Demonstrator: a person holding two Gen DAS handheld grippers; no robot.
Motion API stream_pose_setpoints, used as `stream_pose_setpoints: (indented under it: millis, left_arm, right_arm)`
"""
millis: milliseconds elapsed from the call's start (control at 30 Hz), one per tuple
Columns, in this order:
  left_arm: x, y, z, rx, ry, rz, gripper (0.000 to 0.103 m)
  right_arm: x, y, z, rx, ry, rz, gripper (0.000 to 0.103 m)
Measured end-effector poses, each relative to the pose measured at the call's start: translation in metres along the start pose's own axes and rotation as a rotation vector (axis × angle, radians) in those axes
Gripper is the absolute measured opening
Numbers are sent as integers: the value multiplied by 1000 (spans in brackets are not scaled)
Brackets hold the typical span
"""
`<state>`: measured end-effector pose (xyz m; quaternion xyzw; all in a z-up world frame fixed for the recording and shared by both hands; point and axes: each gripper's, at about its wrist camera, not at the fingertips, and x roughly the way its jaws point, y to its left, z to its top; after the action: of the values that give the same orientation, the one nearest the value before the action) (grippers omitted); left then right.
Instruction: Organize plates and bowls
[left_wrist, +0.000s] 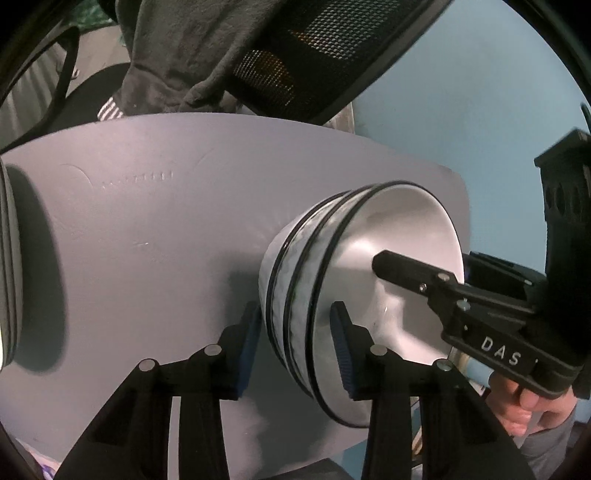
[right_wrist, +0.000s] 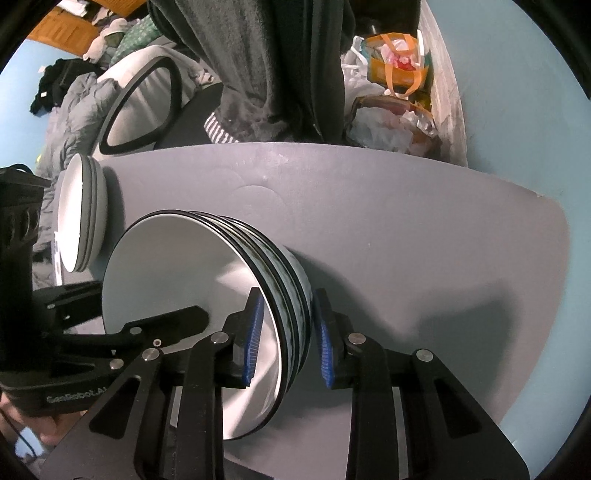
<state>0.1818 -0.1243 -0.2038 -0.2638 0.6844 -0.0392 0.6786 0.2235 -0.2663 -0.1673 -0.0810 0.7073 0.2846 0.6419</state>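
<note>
A stack of white bowls with black rims (left_wrist: 306, 280) stands on the grey table (left_wrist: 147, 221); it also shows in the right wrist view (right_wrist: 229, 288). My left gripper (left_wrist: 295, 332) is open, its blue-padded fingers straddling the stack's near rim, one inside the top bowl, one outside. My right gripper (right_wrist: 288, 339) is open and straddles the opposite rim the same way. Each gripper shows in the other's view, the right gripper (left_wrist: 388, 266) and the left gripper (right_wrist: 184, 317) each reaching into the top bowl. A stack of white plates (right_wrist: 83, 214) stands at the table's far side.
An office chair (right_wrist: 147, 103) with dark clothing draped on it stands beyond the table. A bin of bags and rubbish (right_wrist: 395, 92) sits by the blue wall. The plate stack's edge (left_wrist: 7, 258) shows at the left of the left wrist view.
</note>
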Motion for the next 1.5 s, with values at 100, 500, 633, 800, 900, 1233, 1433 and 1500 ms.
stream_pose_setpoints:
  millis: [100, 500, 633, 800, 900, 1233, 1433, 1500]
  left_arm:
    - [-2, 2, -3, 2, -5, 10, 35]
    - [-13, 29, -24, -10, -8, 52, 34]
    - [-22, 52, -41, -58, -8, 56, 32]
    - [-34, 86, -65, -110, -5, 68, 30]
    - [-42, 107, -80, -122, -10, 73, 30]
    - [-60, 155, -112, -118, -10, 111, 28]
    - [-68, 181, -129, -121, -19, 125, 26]
    - [-70, 188, -133, -124, -24, 128, 25]
  right_arm:
    - [0, 0, -4, 21, -9, 3, 27]
    - [12, 20, -18, 45, 15, 62, 26]
    - [21, 43, -28, 30, 28, 74, 25]
    - [36, 78, -43, 35, 49, 95, 25]
    - [43, 98, -49, 28, 52, 96, 25]
    - [65, 153, -58, 18, 63, 99, 25]
    - [74, 181, -63, -3, 77, 96, 25]
    - [76, 185, -63, -9, 81, 95, 25]
